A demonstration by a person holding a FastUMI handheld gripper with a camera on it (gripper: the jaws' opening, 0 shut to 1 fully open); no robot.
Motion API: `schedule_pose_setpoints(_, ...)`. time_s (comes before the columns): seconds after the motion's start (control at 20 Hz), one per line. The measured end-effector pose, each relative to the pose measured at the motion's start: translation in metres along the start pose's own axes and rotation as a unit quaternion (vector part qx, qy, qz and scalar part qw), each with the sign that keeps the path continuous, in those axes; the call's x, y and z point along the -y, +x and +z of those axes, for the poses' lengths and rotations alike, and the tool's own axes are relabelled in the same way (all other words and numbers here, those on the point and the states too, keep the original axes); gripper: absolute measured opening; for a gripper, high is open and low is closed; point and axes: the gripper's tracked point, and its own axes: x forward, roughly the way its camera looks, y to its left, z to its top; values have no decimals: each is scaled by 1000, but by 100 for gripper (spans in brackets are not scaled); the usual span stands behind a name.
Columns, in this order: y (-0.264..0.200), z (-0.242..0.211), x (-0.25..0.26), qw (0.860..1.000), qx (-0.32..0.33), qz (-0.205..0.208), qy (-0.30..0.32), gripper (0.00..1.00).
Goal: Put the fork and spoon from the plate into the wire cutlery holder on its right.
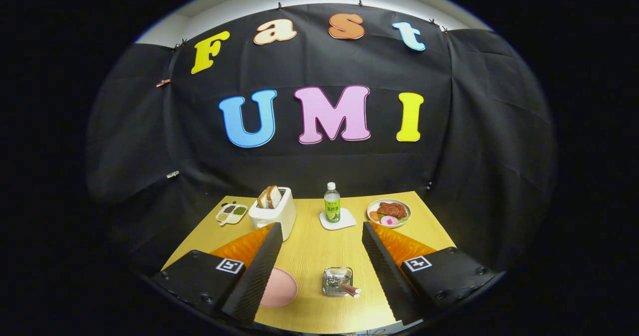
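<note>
My gripper (322,233) hangs high above the wooden table (309,246), open, with nothing between its fingers. Below, between the fingers, a pink plate (279,287) lies partly hidden behind the left finger (257,268); its visible part is bare. To the plate's right stands the wire cutlery holder (337,281). Cutlery rests inside it, with metal ends in the basket and pinkish handles (351,290) sticking out over its right rim.
Beyond the fingers stand a white toaster (273,211) with bread slices, a green-labelled bottle (332,203) on a white coaster, a plate of food (389,212) at the far right and a small divided dish (231,213) at the far left.
</note>
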Motion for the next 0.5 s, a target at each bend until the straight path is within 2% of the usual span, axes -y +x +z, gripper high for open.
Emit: schedule_pose_setpoints(0.5, -1, 14, -6, 1000, 8, 4, -7, 100)
